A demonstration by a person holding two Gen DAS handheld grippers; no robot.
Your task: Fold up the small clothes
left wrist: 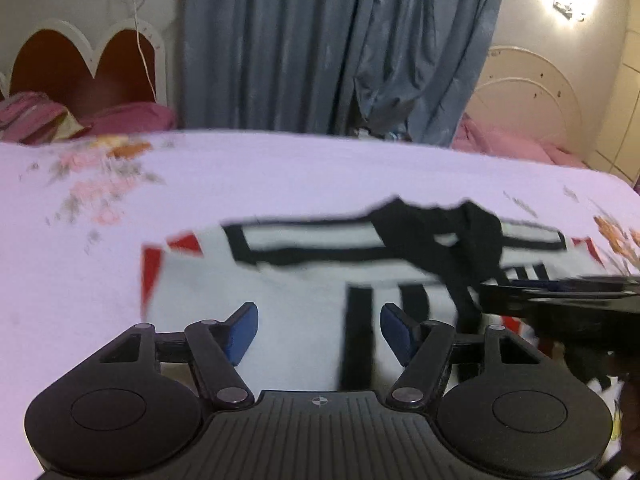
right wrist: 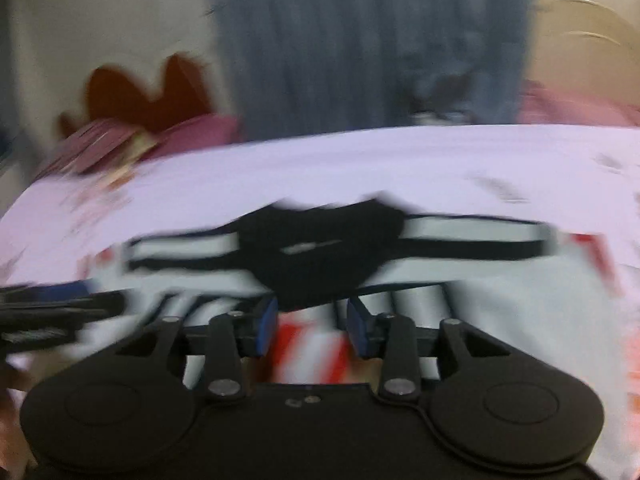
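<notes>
A bed point(left wrist: 280, 168) with a pale lilac sheet printed with flowers fills the middle of both views. Behind it, across the upper centre of the frame, hangs a grey-blue curtain point(left wrist: 320, 40), with a scalloped white headboard point(left wrist: 92, 52) at the upper left and a pink pillow point(left wrist: 132, 118) below it.

The small garment point(left wrist: 288, 292), a white shirt with black stripes, red sleeve trim and a black collar, lies spread flat on the sheet across the centre and lower right of the left wrist view. In the right wrist view it spans the middle of the frame, blurred, with the collar point(right wrist: 320, 240) at centre and a red-and-white striped patch just under the gripper.

The left gripper point(left wrist: 318, 330) sits at lower centre over the white cloth; its blue pads stand well apart and nothing is clamped between them. The right gripper point(right wrist: 312, 324) also has its pads apart, by a narrower gap, above the striped patch; whether the pads touch the fabric cannot be told through the blur. Its dark body enters the left wrist view at the right edge.
</notes>
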